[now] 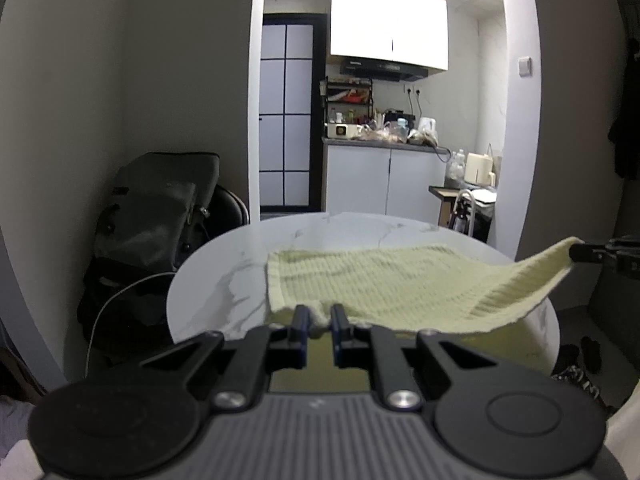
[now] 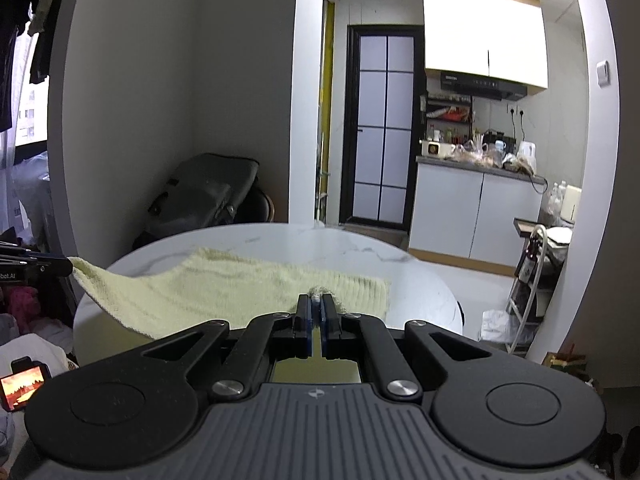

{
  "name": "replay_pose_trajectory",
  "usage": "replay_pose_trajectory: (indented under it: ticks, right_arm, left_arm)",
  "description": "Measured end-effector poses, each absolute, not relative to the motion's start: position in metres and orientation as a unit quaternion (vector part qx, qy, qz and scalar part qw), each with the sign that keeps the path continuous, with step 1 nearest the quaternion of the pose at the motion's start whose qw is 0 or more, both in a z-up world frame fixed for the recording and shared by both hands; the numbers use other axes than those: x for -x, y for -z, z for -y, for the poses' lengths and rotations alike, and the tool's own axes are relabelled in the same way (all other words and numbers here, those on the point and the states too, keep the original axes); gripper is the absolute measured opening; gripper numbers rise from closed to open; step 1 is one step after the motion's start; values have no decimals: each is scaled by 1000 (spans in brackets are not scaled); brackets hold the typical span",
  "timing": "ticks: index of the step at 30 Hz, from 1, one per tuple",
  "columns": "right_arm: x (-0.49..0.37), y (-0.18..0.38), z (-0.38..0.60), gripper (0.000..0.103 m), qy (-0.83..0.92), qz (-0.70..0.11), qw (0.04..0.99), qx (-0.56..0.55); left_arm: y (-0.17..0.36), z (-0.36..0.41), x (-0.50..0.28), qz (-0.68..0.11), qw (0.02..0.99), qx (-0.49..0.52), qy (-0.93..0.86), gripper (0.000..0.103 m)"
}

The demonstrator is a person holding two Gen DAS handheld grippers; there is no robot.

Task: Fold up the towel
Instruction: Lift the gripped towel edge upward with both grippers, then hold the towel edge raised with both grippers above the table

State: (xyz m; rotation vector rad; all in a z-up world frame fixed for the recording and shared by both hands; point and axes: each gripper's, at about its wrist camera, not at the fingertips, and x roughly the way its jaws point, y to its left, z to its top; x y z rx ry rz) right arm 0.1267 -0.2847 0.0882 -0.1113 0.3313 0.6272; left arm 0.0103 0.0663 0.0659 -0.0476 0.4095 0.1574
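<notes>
Both grippers pinch near corners of the pale yellow ribbed towel point(image 1: 384, 280). The left gripper point(image 1: 320, 316) and right gripper point(image 2: 316, 304) have jaws pressed onto cloth, lifting it off the round white marble counter point(image 1: 224, 272).

Little can be read here. In the right wrist view, the left hand-held gripper point(image 2: 66, 266) entering from the left edge carries small white lettering on its black body that ends in "bot.AI"; the start is cut off by the frame. The black range hood point(image 2: 482, 85) under the white wall cupboard bears a short pale brand mark on its front panel, too small and blurred to make out. No other text, number or sign is legible in either view.
</notes>
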Motion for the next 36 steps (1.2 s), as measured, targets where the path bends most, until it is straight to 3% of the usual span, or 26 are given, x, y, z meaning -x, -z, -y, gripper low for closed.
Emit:
replay_pose_trajectory:
  ticks: [24, 36]
  right_arm:
    - [-100, -123, 289, 5, -315, -103, 942, 57]
    - [-112, -100, 290, 5, -308, -140, 940, 50]
  left_arm:
    - [-97, -61, 16, -150, 985, 22, -81, 12]
    - [-84, -64, 10, -174, 981, 32, -82, 12]
